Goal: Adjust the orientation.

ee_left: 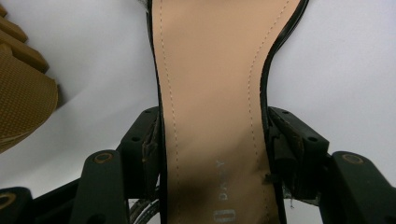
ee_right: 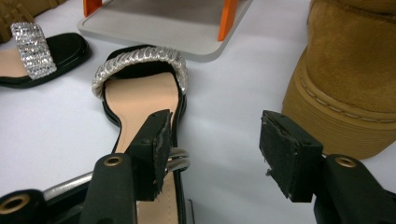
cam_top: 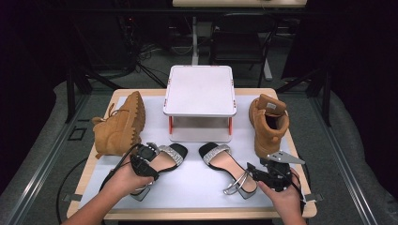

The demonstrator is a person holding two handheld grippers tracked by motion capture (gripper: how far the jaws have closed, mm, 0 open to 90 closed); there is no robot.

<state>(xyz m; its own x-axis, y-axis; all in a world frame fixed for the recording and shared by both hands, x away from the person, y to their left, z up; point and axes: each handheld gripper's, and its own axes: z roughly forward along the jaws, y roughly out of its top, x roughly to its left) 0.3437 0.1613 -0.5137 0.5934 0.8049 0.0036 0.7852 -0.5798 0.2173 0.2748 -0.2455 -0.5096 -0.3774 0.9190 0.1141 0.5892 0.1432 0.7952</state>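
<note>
Two black sandals with glittery silver straps lie on the white mat. My left gripper [cam_top: 154, 159] is shut on the left sandal [cam_top: 171, 157]. In the left gripper view the left gripper [ee_left: 215, 135] has its pads pressed against both edges of the left sandal's tan insole [ee_left: 210, 70]. My right gripper [cam_top: 251, 172] hovers at the heel end of the right sandal [cam_top: 225, 161]. In the right gripper view the right gripper [ee_right: 215, 140] is open. Its left pad sits over the right sandal [ee_right: 140, 93], its right pad over bare mat, and nothing is gripped.
A tan boot [cam_top: 119, 124] lies on its side at the left, its lugged sole [ee_left: 23, 93] close by. Another tan boot [cam_top: 268, 124] stands upright at the right, near my right gripper. A white stand [cam_top: 200, 91] with orange legs sits at the back middle.
</note>
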